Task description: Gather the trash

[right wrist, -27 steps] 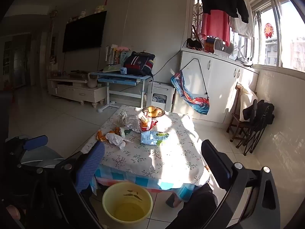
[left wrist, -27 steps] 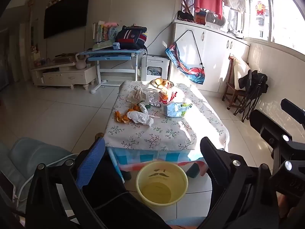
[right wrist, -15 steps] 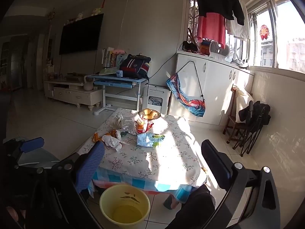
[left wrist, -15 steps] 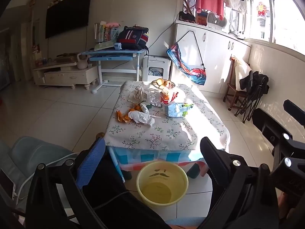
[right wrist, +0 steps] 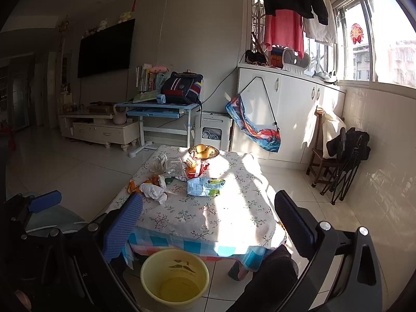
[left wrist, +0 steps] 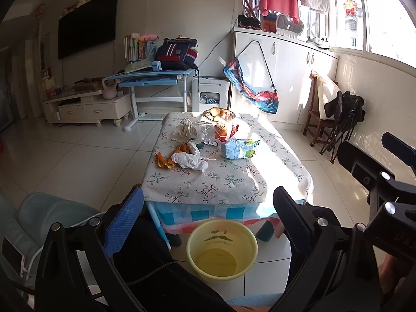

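Observation:
A low table (left wrist: 228, 182) (right wrist: 223, 215) with a floral cloth holds trash: crumpled white tissue (left wrist: 191, 160) (right wrist: 153, 192), orange peels (left wrist: 165, 161) (right wrist: 134, 186), a blue-white snack bag (left wrist: 240, 148) (right wrist: 205, 186), a clear plastic bottle (left wrist: 204, 131) (right wrist: 173, 167) and a red wrapper (left wrist: 227, 130) (right wrist: 195, 170). A yellow bucket (left wrist: 222, 249) (right wrist: 174, 278) stands on the floor before the table. My left gripper (left wrist: 208, 215) is open and empty, above the bucket. My right gripper (right wrist: 208, 221) is open and empty, short of the table's near edge.
A fruit bowl (left wrist: 219, 114) (right wrist: 203, 152) sits at the table's far end. A blue chair with a phone (left wrist: 11, 257) is at my left. A wooden chair and folded black chairs (left wrist: 343, 119) stand right by the white cabinet. A desk and TV stand are behind.
Both grippers have risen and drifted slightly toward the table; the table and bucket sit lower in both views. Nothing was picked up.

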